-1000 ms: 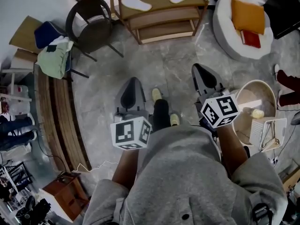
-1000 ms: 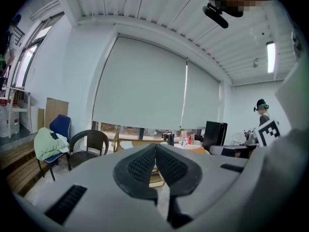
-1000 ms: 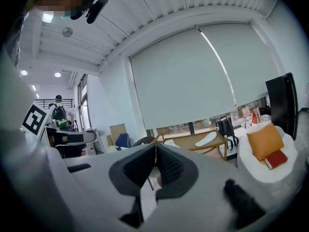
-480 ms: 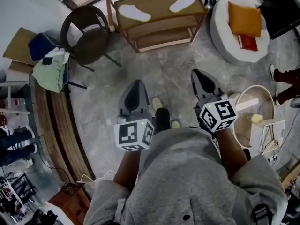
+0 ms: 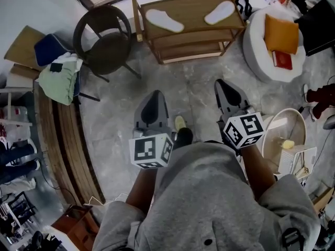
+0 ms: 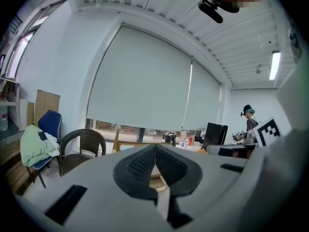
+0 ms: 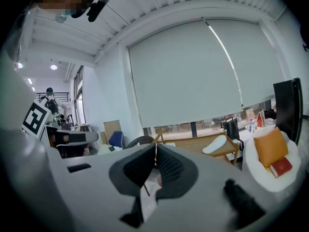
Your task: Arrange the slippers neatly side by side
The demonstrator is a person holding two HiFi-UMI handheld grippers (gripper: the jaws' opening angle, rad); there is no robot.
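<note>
Both tools are closed and hold nothing: the left gripper point(image 5: 155, 95) and the right gripper point(image 5: 224, 85) have their jaws pressed together. They hang over the grey floor point(image 5: 193, 88) and point toward a wooden rack point(image 5: 191, 12). Two white slippers lie on its top board, one slipper point(image 5: 164, 20) near the left end and the other slipper point(image 5: 220, 12) near the right end, well apart from each other and from both grippers.
</note>
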